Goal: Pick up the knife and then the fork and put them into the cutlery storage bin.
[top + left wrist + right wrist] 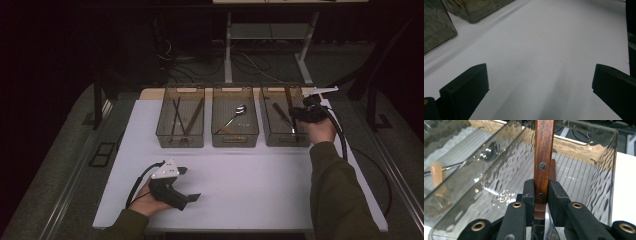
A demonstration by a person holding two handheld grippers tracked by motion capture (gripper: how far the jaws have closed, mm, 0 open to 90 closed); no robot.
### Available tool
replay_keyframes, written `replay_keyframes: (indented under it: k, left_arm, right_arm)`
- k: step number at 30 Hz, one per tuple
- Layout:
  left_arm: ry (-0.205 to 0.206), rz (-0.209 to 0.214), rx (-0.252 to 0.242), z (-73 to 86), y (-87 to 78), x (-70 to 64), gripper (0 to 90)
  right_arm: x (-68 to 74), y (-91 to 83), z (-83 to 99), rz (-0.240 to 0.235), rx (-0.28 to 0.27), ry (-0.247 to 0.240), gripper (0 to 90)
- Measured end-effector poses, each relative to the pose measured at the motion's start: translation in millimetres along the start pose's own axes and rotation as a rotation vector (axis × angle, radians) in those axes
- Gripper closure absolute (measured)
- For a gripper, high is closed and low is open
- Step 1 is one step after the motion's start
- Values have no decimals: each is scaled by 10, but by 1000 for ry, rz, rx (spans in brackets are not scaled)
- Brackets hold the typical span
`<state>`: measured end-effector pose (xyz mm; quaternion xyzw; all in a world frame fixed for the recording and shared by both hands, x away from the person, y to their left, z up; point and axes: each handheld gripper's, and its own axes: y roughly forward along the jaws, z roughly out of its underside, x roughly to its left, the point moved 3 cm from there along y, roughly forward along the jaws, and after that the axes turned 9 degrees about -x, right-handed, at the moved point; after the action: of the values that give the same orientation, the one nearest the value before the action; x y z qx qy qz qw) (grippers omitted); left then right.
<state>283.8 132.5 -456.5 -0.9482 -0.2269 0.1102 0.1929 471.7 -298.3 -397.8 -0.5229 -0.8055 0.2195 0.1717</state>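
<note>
Wood-handled and riveted, a knife (543, 162) stands clamped between the black jaws of our right tool (541, 192), which we hold over the right-hand bin (285, 140) of three clear plastic bins lined up at the far edge of the white desk (250, 185); in the right gripper view the jaws have closed tight on the lower handle just beside a rivet, and the handle rises roughly upright inside the ribbed walls of that bin. From the high view we judge the sorting to be well along: the left bin (180, 140) already holds what look like dark chopsticks (176, 117), the middle bin (235, 140) a metal spoon (239, 111) with a pale piece beside it, and the right bin another dark-handled piece lying under our hand, while no loose cutlery remains on the open desk between us and the bins. Whether this knife is going in or coming out we cannot tell from the pictures; if it is going in, what is left seems to be only lowering it and letting go. Our left tool (187, 184) rests near the front of the desk, well apart from the bins, its jaws spread wide with nothing but bare white surface between them in the left gripper view
</note>
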Motion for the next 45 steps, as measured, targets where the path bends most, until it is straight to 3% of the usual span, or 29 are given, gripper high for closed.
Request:
replay_keyframes:
  k: [7, 12, 20, 24, 31, 37, 45]
  left_arm:
    - [0, 0, -1, -1, -1, -2, 0]
    - [-1, 0, -2, -2, -3, -2, 0]
    - [5, 2, 1, -3, 3, 10, 0]
    - [9, 1, 6, -6, 14, 12, 0]
    - [5, -5, 5, -10, 22, 28, 0]
    - [5, -11, 6, -10, 22, 31, 0]
    - [5, -17, 3, -8, 22, 27, 0]
  right_arm:
    - [-2, 46, 28, -23, 10, 8, 752]
    - [-17, 44, 22, -13, -2, 10, 558]
    - [-26, -74, 25, -31, -28, 39, 412]
    - [4, -186, 47, -62, -59, 37, 375]
    - [94, -402, 130, -114, -94, 29, 277]
    - [233, -590, 219, -150, -133, -14, 187]
    - [443, -753, 426, -201, -165, -23, 150]
